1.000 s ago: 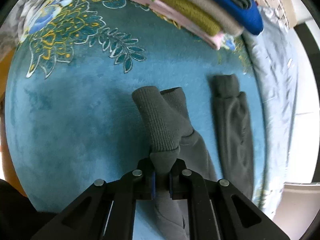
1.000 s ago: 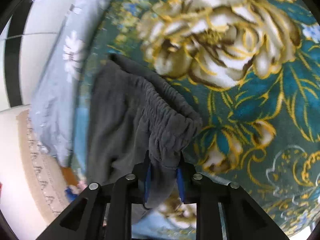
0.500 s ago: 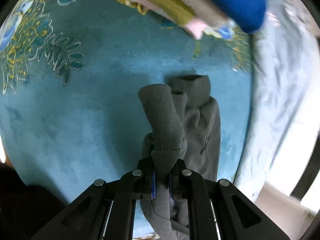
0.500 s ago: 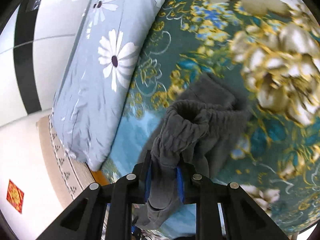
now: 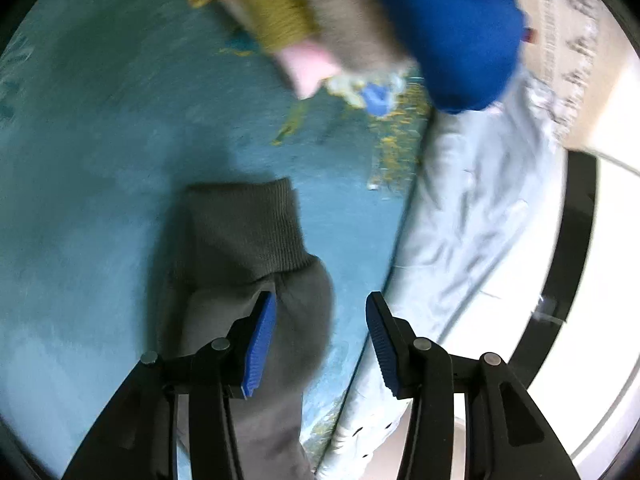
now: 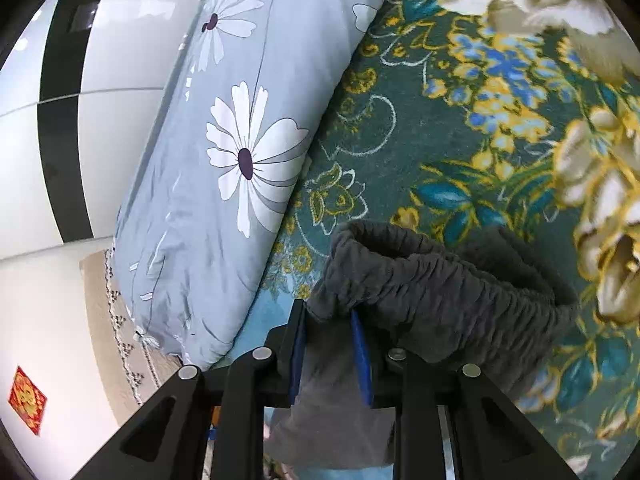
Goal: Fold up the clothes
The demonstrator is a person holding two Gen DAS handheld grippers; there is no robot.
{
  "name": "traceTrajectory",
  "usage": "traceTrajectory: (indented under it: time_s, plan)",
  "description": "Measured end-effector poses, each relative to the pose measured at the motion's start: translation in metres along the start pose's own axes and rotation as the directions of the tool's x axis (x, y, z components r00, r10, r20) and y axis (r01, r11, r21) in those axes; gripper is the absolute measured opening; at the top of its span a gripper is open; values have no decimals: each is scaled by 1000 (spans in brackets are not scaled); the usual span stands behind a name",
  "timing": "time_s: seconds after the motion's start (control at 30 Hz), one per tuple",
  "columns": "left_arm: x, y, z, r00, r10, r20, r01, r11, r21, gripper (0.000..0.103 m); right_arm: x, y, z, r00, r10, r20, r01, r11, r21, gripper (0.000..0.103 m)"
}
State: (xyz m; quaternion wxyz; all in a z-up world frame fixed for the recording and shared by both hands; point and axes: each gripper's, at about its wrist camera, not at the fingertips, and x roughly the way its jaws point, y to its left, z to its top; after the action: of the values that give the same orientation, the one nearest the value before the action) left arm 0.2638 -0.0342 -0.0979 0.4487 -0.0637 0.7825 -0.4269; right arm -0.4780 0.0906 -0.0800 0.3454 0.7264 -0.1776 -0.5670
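Left gripper [image 5: 316, 340] had just let go, jaws wide, grey trousers' cuff [image 5: 244, 228] lying ahead-left on blanket [image 5: 80, 160]; right gripper [image 6: 328, 356] clamped waistband [image 6: 440, 284], leg fold looked laid.

left gripper [image 5: 318, 340] fingers [image 5: 260, 344] apart, grey trouser cuff [image 5: 244, 228] on blanket [image 5: 100, 160]

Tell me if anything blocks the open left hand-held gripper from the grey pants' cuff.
Nothing visible does. The left hand-held gripper hangs open over the pants; the cuff lies bare on the blanket just ahead of it.
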Motion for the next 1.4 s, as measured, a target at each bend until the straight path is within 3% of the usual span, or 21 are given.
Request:
traceTrajectory:
  time_s: [0.13,0.23,0.33,0.5,0.63,0.73,0.83,0.93,1.2,1.27,1.3,1.4]
  plan:
    - [-8,-1,1,999,-41,10,39,987,153,49,5,-8,1,999,31,24,-31,999,-18,32]
    - [-11,8,-4,996,75,38,-82,960,267,52,-4,-5,-2,995,88,49,-85,995,-57,57]
    - [-3,22,-8,982,182,49,-188,925,329,53,-24,1,-11,990,130,56,-122,985,-125,64]
    - [18,43,-12,981,195,14,-191,943,273,53,-60,-34,-39,996,33,83,-18,983,-180,68]
    - [23,49,-16,980,199,5,-194,949,249,53,-61,-92,-59,997,-40,60,45,996,-82,70]
    - [24,52,-17,984,180,-4,-175,961,213,53,-38,-113,-62,1000,13,24,-13,1000,7,71]
    - [20,53,-15,986,169,9,-167,967,190,53,-19,-116,-58,998,54,42,-56,997,45,71]
    - [20,55,-12,988,154,8,-153,975,159,53,-8,-121,-50,995,40,93,-50,993,105,71]
    - [30,42,-7,990,140,-1,-137,971,196,50,0,-128,-46,993,73,96,-90,979,182,71]
    - [35,34,-5,991,133,-14,-127,968,215,40,0,-128,-46,993,68,94,-84,980,183,71]
    - [38,30,-5,991,132,-22,-124,966,228,30,0,-128,-46,994,65,93,-82,980,183,71]
    - [36,16,-11,984,179,-6,-167,932,323,15,0,-128,-46,994,58,89,-73,980,185,71]
